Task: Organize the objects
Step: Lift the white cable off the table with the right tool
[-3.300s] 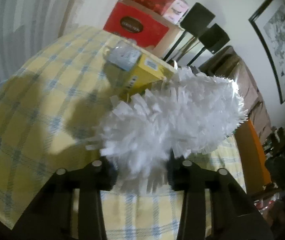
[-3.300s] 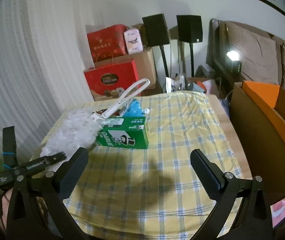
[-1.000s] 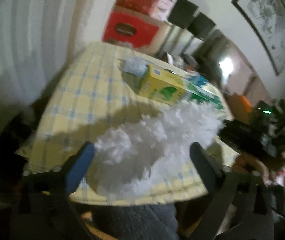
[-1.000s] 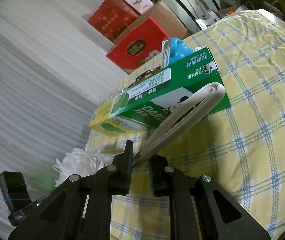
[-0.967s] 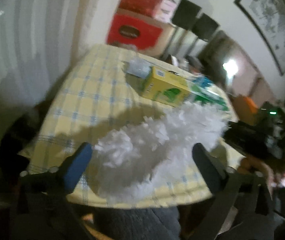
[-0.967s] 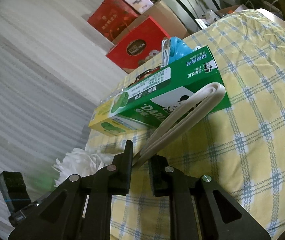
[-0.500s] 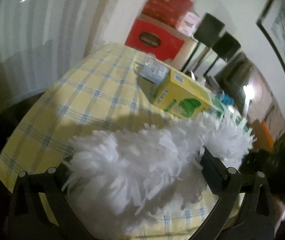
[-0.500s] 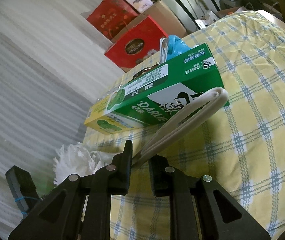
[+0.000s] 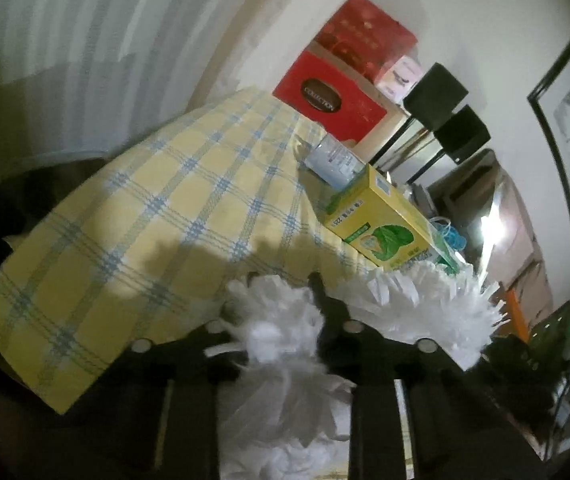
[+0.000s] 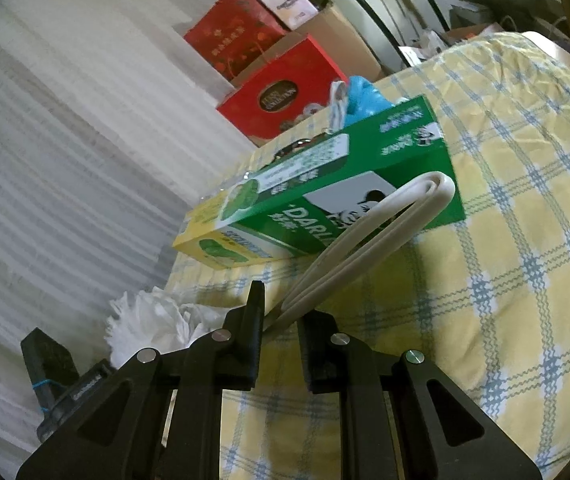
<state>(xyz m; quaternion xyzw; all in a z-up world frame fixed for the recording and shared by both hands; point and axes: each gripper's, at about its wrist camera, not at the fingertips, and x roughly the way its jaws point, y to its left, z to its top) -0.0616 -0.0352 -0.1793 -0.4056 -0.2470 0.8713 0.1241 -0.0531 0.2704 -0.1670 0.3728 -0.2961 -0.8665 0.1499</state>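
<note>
Since a second ago, left gripper (image 9: 281,312) jaws are closing on the soft, light duster (image 9: 417,308) fluff; right gripper (image 10: 281,332) jaws pinch its stiff handle (image 10: 369,248), the surer hold.

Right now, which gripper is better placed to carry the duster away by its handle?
Right gripper: it clamps the duster's white loop handle. Left gripper is closing on the fluffy head.
</note>
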